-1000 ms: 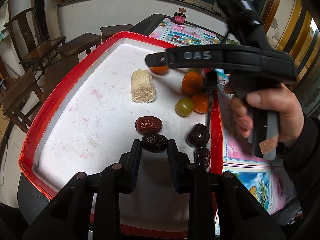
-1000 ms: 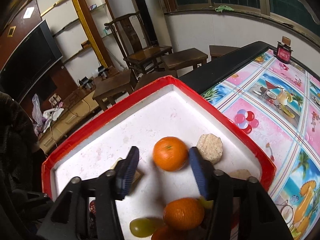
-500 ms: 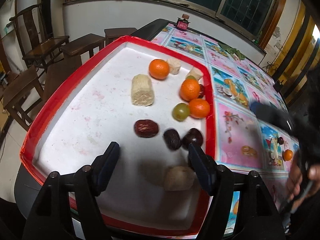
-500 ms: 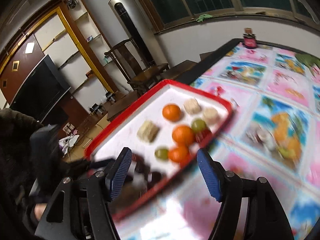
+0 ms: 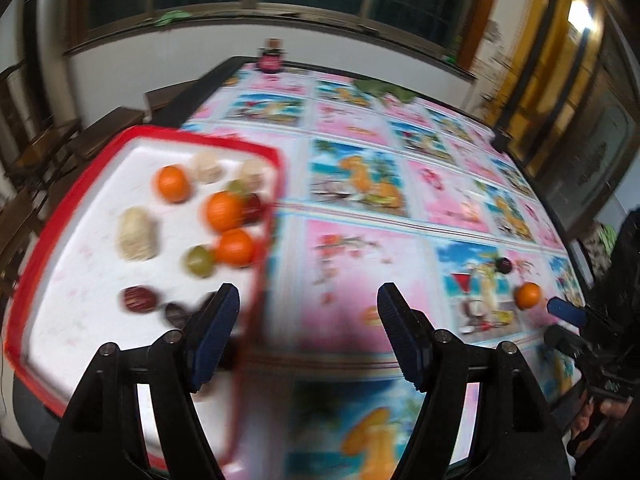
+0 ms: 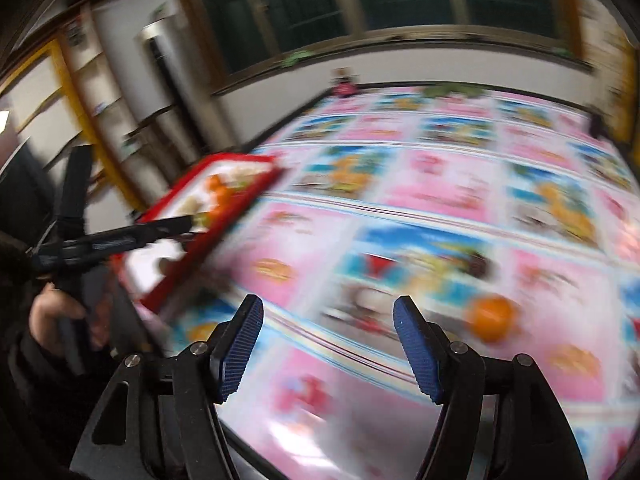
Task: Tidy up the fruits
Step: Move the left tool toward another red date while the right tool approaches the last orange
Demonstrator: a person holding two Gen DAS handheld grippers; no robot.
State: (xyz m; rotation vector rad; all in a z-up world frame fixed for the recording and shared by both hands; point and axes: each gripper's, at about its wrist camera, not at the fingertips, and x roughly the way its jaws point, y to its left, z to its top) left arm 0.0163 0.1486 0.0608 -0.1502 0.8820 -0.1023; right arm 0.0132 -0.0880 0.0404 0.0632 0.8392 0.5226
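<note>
A red-rimmed white tray (image 5: 276, 168) at the left holds three oranges (image 5: 224, 210), a green grape (image 5: 198, 261), pale corn pieces (image 5: 136, 234) and dark dates (image 5: 138, 299). My left gripper (image 5: 308, 320) is open and holds nothing, straddling the tray's right rim. One loose orange (image 5: 528, 295) and a dark fruit (image 5: 503, 265) lie on the tablecloth at the right. My right gripper (image 6: 328, 344) is open and bare above the cloth. The loose orange (image 6: 491, 317) sits just right of its fingers. The tray (image 6: 240, 208) is far left in that view.
A glossy pink and blue picture tablecloth (image 5: 400, 220) covers the table. A small red object (image 5: 272, 58) stands at the far edge. Wooden chairs (image 5: 44, 148) are beyond the tray on the left. A hand (image 6: 48, 316) grips the left tool.
The left gripper let go of a dark date, opened and swung right to the tray's rim. The right gripper opened away from an orange in the tray and swept right over the cloth.
</note>
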